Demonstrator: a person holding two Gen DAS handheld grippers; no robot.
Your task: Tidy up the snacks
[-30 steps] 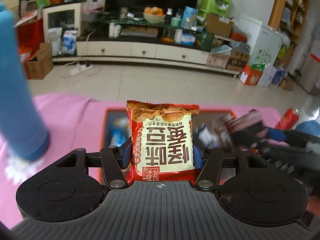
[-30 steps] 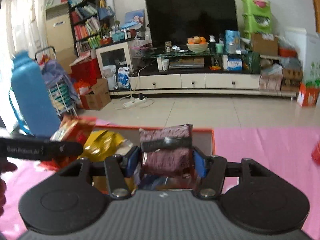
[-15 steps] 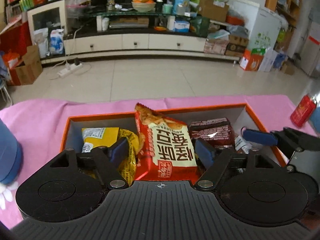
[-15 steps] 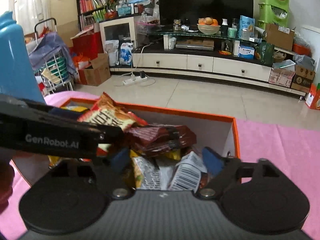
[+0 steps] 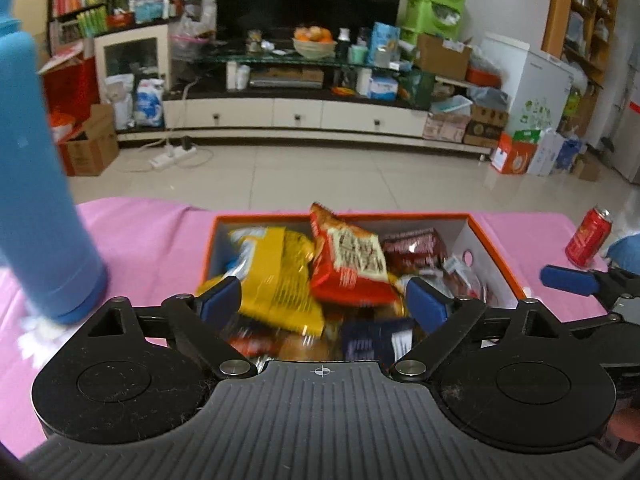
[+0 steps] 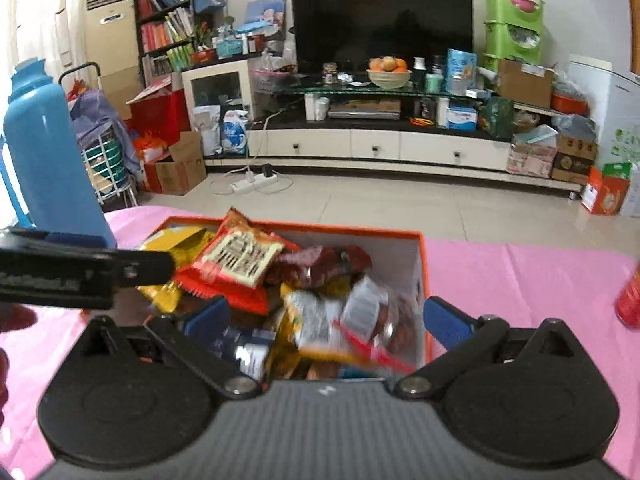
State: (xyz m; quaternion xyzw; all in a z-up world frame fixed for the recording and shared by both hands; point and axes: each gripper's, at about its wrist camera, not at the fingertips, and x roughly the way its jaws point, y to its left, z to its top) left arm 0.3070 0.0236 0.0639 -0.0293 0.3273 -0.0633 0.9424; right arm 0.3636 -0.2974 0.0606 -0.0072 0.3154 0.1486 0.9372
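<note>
An orange-rimmed box (image 5: pixel 494 250) (image 6: pixel 425 276) on the pink cloth holds several snack packs. A red pack with white label (image 5: pixel 350 262) (image 6: pixel 236 264) lies on top, a yellow pack (image 5: pixel 280 276) left of it, a dark red pack (image 5: pixel 414 246) (image 6: pixel 320 262) behind. My left gripper (image 5: pixel 322 304) is open and empty above the box's near side. My right gripper (image 6: pixel 326 318) is open and empty over the box's right part. The left gripper also shows at the left edge of the right wrist view (image 6: pixel 80 274).
A tall blue bottle (image 5: pixel 36 184) (image 6: pixel 48 156) stands on the pink cloth left of the box. A red can (image 5: pixel 588 236) stands at the right, partly seen in the right wrist view (image 6: pixel 630 300). The table's far edge lies just behind the box.
Both grippers opened and let go: the red pack and the dark red pack now lie in the box. Both grippers have pulled back from the box since.
</note>
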